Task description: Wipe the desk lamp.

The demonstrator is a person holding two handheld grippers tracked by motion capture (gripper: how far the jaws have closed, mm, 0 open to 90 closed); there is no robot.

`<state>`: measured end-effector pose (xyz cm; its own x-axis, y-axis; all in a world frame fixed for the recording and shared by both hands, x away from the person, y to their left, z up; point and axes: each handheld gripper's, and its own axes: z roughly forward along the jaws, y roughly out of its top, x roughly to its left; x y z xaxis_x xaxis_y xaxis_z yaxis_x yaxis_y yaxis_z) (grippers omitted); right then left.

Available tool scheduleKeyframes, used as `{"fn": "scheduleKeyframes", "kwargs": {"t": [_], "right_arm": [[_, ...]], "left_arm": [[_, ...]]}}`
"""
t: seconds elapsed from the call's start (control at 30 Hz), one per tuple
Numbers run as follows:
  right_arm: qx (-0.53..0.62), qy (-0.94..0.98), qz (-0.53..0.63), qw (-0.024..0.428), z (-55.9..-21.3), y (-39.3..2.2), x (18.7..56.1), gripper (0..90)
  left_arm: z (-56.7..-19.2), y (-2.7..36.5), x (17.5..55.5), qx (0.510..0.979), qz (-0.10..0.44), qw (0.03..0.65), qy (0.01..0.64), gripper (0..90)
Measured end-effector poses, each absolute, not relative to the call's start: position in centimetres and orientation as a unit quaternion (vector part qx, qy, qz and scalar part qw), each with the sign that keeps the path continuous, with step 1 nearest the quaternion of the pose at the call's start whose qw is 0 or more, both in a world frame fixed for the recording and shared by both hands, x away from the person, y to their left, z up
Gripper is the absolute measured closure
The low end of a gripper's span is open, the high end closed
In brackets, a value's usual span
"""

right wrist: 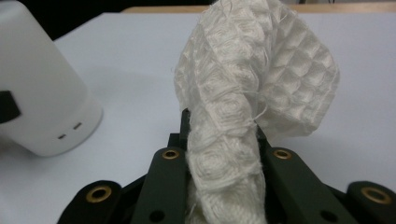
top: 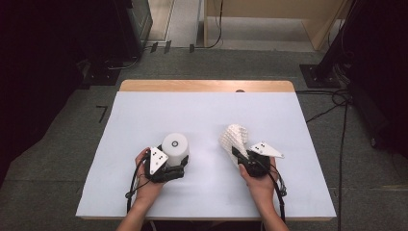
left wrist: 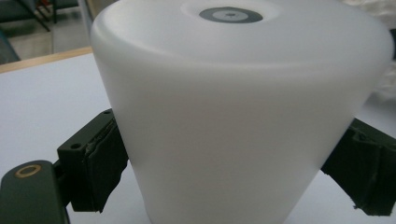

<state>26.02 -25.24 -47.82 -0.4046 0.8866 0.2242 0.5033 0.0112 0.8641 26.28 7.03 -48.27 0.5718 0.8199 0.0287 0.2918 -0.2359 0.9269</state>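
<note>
1. My left gripper (top: pixel 179 166) has its jaws spread wide around the white container (top: pixel 175 148), with a pad pressed on each side of its lower wall, as the left gripper view shows.
2. The container (left wrist: pixel 243 116) stands upright on the white table (top: pixel 144 120), left of the middle and near my edge.
3. My right gripper (top: pixel 239 155) has its jaws pressed together on a bunched white waffle cloth (top: pixel 234 137).
4. The cloth (right wrist: pixel 252 93) rises from between the jaws and flops over to one side above the table.
5. Container and cloth sit apart, side by side.
</note>
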Motion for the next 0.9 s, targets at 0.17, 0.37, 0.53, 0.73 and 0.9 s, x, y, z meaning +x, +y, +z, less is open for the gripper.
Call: {"fn": "scheduleKeyframes", "kwargs": {"t": [0.17, 0.37, 0.53, 0.73, 0.9], "right_arm": [[0.516, 0.694, 0.463, 0.194, -48.6, -25.1, 26.4, 69.8], [0.515, 0.705, 0.444, 0.202, -48.1, -24.9, 26.4, 25.4], [0.508, 0.697, 0.455, 0.22, -45.9, -25.5, 25.9, 6.2], [0.495, 0.702, 0.449, 0.246, -44.9, -27.9, 25.1, 2.2], [0.494, 0.692, 0.454, 0.264, -44.4, -30.7, 24.0, 2.3]], "left_arm": [[-48.1, 7.6, 26.4, 0.735, 0.254, 0.492, 0.392, 4.2], [-47.2, 8.5, 25.8, 0.723, 0.249, 0.507, 0.398, 0.0], [-46.4, 9.6, 25.0, 0.72, 0.238, 0.515, 0.399, 0.0], [-45.3, 10.8, 23.8, 0.706, 0.247, 0.523, 0.408, 0.0], [-44.7, 12.5, 22.7, 0.691, 0.253, 0.533, 0.417, 0.0]]}}
